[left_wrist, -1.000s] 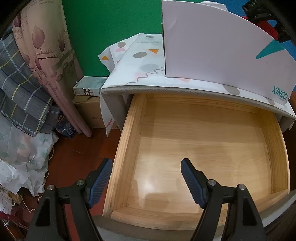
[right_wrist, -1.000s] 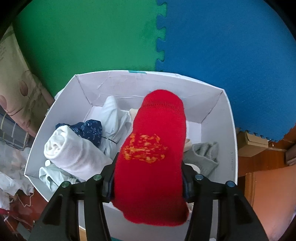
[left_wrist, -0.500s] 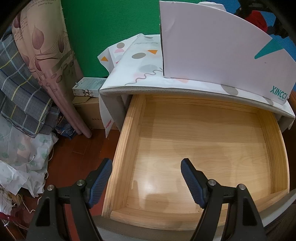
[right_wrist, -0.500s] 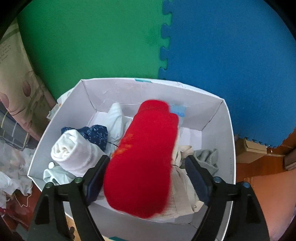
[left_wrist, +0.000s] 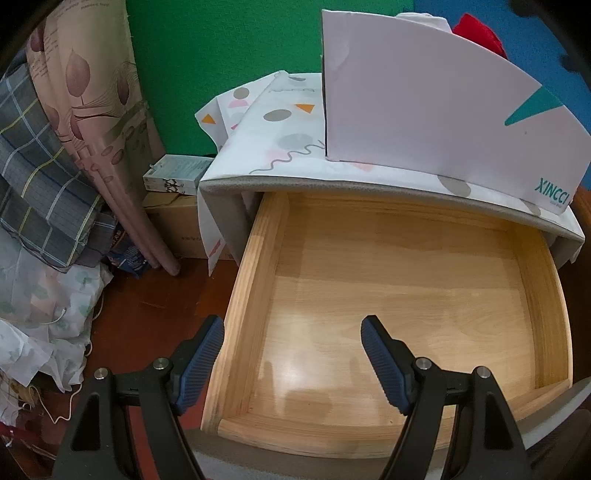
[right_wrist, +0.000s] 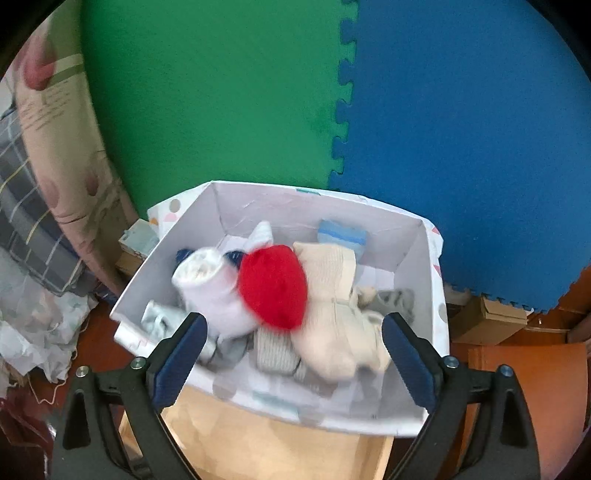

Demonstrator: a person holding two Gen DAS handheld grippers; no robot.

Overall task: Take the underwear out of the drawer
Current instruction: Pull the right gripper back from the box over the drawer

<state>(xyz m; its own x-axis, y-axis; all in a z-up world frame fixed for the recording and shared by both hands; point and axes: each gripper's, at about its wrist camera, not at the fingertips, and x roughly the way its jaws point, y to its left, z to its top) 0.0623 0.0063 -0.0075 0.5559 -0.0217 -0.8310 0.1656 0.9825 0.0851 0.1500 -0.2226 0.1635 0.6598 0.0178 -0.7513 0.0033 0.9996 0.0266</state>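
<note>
The wooden drawer [left_wrist: 406,291] stands pulled out and holds nothing that I can see. My left gripper [left_wrist: 291,354] hangs open over its front left corner, nothing between its fingers. A white cardboard box [right_wrist: 140,288] sits on the cabinet top above the drawer, filled with rolled garments. A red rolled piece [right_wrist: 275,286] lies on top of the pile, between a white roll [right_wrist: 210,284] and a beige roll [right_wrist: 332,295]. My right gripper [right_wrist: 291,354] is above the box's near side, its jaws opening wide and touching nothing. The red piece [left_wrist: 478,33] peeks over the box [left_wrist: 424,99].
A patterned cloth [left_wrist: 280,122] covers the cabinet top. Green and blue foam mats [right_wrist: 343,110] line the wall behind. Folded fabric and a plaid blanket [left_wrist: 40,177] pile up at the left. Small cardboard boxes [right_wrist: 487,319] sit on the reddish floor at the right.
My right gripper has let go of the red roll, which dropped into the box, and it has drawn back and up with jaws spread. The left gripper has stayed put.
</note>
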